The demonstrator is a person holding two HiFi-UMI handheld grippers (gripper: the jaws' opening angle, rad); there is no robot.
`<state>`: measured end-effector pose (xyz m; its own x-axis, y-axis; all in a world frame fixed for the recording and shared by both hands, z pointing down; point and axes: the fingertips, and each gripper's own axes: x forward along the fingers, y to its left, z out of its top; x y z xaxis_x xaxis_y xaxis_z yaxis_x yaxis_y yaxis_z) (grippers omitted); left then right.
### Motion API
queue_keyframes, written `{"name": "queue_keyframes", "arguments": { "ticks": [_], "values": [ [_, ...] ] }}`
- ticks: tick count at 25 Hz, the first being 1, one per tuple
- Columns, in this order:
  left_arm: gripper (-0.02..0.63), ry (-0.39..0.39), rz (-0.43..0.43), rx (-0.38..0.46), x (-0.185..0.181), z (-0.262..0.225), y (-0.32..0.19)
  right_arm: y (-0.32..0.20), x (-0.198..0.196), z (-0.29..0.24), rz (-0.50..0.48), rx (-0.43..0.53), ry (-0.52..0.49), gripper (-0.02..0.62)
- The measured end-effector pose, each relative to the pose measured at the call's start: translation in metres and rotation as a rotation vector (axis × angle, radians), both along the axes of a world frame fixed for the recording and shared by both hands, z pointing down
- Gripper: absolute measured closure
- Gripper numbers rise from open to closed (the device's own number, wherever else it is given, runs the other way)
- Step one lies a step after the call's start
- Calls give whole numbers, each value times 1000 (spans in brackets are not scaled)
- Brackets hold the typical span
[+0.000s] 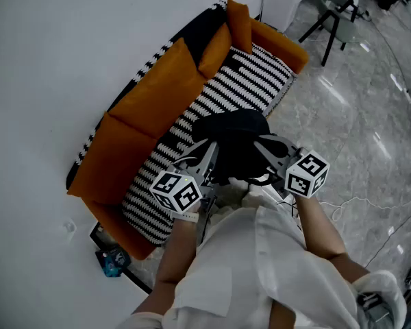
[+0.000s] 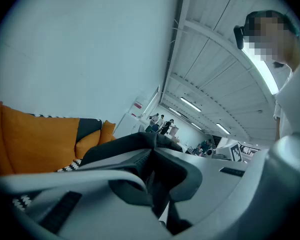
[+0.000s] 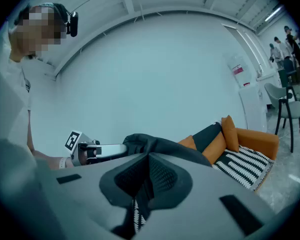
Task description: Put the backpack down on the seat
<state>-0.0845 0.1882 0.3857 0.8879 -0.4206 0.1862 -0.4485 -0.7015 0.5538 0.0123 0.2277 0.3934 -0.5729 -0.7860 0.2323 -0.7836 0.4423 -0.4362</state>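
A black backpack [image 1: 236,142] hangs above the front edge of the sofa seat [image 1: 219,98], which has a black-and-white striped cover. My left gripper [image 1: 204,162] is shut on the backpack's dark fabric [image 2: 135,144] at its left side. My right gripper [image 1: 267,153] is shut on the fabric [image 3: 155,146] at its right side. Both jaw pairs pinch folds of the cloth between them. The left gripper [image 3: 97,151] shows in the right gripper view, reaching into the backpack. Orange back cushions [image 1: 157,88] line the sofa along the wall.
The orange sofa stands against a white wall [image 1: 61,46]. A grey chair [image 1: 335,12] stands on the glossy floor at the top right. A small blue object [image 1: 111,260] lies by the sofa's near end. A cable [image 1: 370,204] runs over the floor on the right. Several people [image 2: 160,123] stand far off.
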Motion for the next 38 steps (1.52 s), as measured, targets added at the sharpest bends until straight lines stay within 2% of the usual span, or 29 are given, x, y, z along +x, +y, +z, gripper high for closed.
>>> {"name": "queue_keyframes", "arguments": {
  "ticks": [18, 24, 30, 38],
  "values": [
    [572, 9, -10, 6, 0, -6, -7, -6, 1, -3, -3, 9, -17, 571],
    [572, 10, -6, -3, 6, -3, -7, -11, 9, -1, 4, 3, -54, 571],
    [572, 7, -23, -15, 13, 0, -6, -9, 16, 0, -36, 7, -66, 571],
    [572, 8, -93, -5, 27, -6, -11, -19, 31, -8, -139, 40, -64, 571]
  ]
}}
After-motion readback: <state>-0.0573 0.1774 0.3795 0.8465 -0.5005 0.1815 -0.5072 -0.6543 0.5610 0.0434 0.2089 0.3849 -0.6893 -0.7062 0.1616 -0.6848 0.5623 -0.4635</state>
